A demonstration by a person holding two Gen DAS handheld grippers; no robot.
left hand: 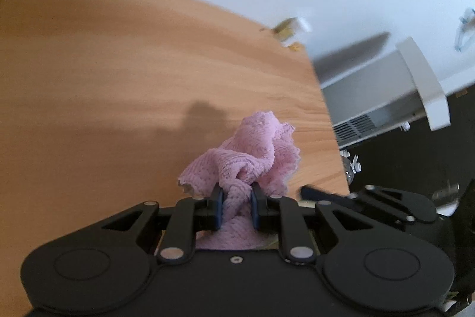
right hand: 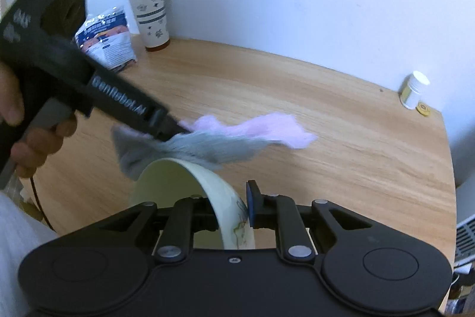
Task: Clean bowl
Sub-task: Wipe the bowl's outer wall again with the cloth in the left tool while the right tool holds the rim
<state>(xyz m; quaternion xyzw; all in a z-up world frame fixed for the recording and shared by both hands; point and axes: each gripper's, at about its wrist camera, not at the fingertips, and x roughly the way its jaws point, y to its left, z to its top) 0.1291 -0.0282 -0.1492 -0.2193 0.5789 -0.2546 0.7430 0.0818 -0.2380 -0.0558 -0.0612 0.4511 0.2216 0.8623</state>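
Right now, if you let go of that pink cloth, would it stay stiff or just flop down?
Probably flop. The pink cloth bunches in soft folds where the left tool pinches it, and in the right wrist view its loose end trails sideways above the bowl. It looks thin and knitted, so likely light and unlikely to slide far on the wooden table.

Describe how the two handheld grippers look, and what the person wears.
Both grippers are matte black plastic. The left gripper and the right gripper have scissor-like linkage arms with silver rivets, round discs on the body and dark blue finger pads. Seen from the side, the left one is pistol-shaped, with white "GenRobot.AI" lettering, a grey trigger and a thin black cable. A white garment shows.
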